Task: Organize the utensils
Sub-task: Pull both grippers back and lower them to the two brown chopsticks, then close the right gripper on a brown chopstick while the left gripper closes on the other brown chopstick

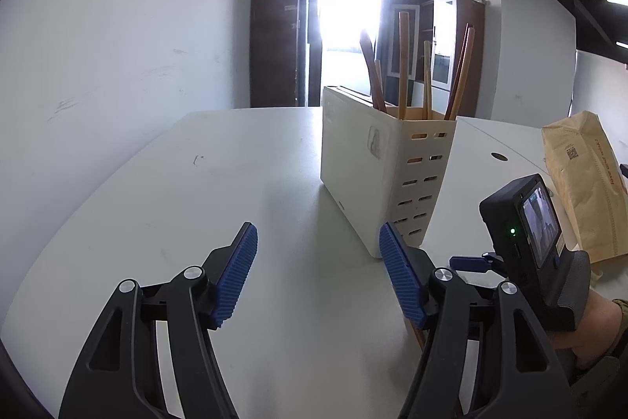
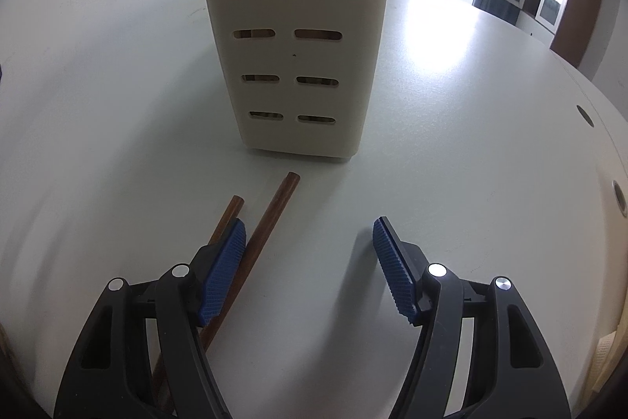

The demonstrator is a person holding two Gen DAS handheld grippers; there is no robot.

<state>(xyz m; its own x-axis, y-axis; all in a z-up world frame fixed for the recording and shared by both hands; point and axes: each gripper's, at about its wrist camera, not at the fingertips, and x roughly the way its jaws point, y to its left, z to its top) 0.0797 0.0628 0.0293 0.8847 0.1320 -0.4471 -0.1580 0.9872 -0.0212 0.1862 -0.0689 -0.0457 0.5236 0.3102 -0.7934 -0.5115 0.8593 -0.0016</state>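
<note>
A cream slotted utensil holder (image 1: 365, 167) stands on the white table (image 1: 196, 207), with several wooden chopsticks (image 1: 402, 65) upright in it. My left gripper (image 1: 317, 228) hovers open and empty just in front of the holder's near corner. In the right wrist view the holder (image 2: 298, 65) is straight ahead. Two brown chopsticks (image 2: 271, 222) lie on the table below it, pointing toward it. My right gripper (image 2: 309, 224) is open over them. Its left finger (image 2: 223, 269) lies between the two sticks, so one is inside the jaws and one outside; neither is gripped.
A tan paper bag (image 1: 581, 183) stands at the right, behind the camera block (image 1: 526, 230) of the right-hand tool and a person's hand (image 1: 588, 324). Round cable holes (image 2: 585, 114) mark the table's right side. A white wall closes the left.
</note>
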